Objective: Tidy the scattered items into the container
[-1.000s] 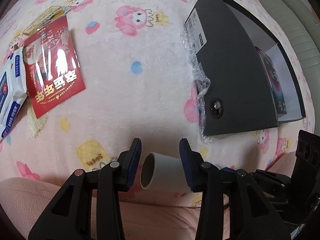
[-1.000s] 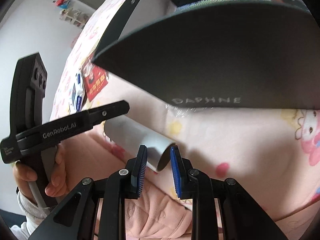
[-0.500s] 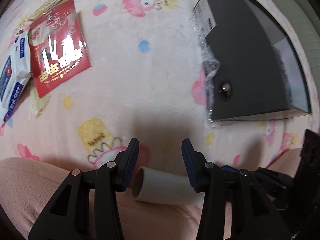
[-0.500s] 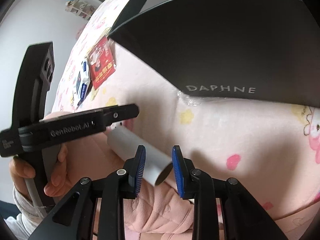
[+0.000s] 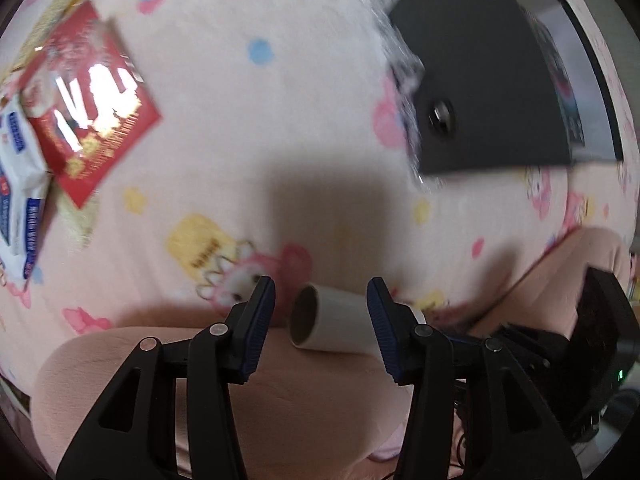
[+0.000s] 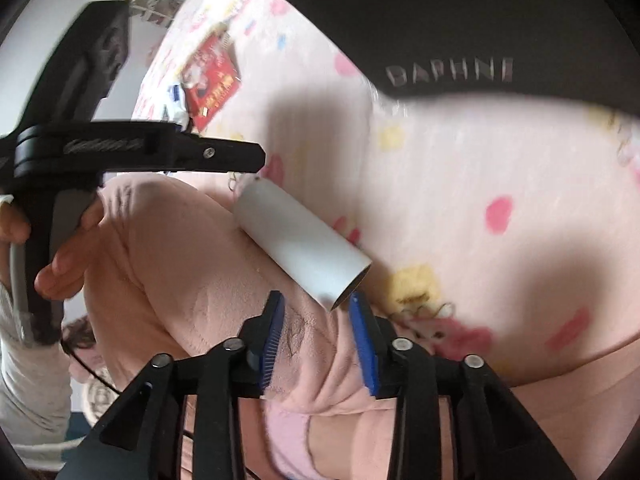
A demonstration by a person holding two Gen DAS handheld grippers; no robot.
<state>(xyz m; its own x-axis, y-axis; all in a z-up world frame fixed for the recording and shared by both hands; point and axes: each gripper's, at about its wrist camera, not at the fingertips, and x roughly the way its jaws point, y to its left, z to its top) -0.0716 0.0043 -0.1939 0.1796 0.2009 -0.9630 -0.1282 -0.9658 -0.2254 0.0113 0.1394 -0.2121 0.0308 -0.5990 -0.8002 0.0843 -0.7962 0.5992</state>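
A white cardboard roll (image 5: 332, 326) lies on its side where a pink-clad leg meets the pink cartoon blanket. My left gripper (image 5: 321, 296) is open, and the roll's hollow end shows in the gap between its fingers, untouched. In the right wrist view the roll (image 6: 300, 240) lies just beyond my right gripper (image 6: 316, 312), which is open; the roll's near rim sits close to the right fingertip. The black container box (image 5: 480, 80) stands at the upper right, and its side marked DAPHNE (image 6: 448, 72) shows in the right wrist view. A hand (image 6: 60, 260) holds the left gripper (image 6: 160, 152).
A red foil packet (image 5: 88, 108) and a white-and-blue wipes pack (image 5: 16, 184) lie on the blanket at the left. Crinkled clear wrap (image 5: 404, 68) hangs on the box's near corner. The pink leg (image 5: 240, 392) fills the foreground.
My right gripper's jaws have widened and drawn back off the roll's end, leaving the roll lying on the leg. The left gripper has drawn back toward the person, still open.
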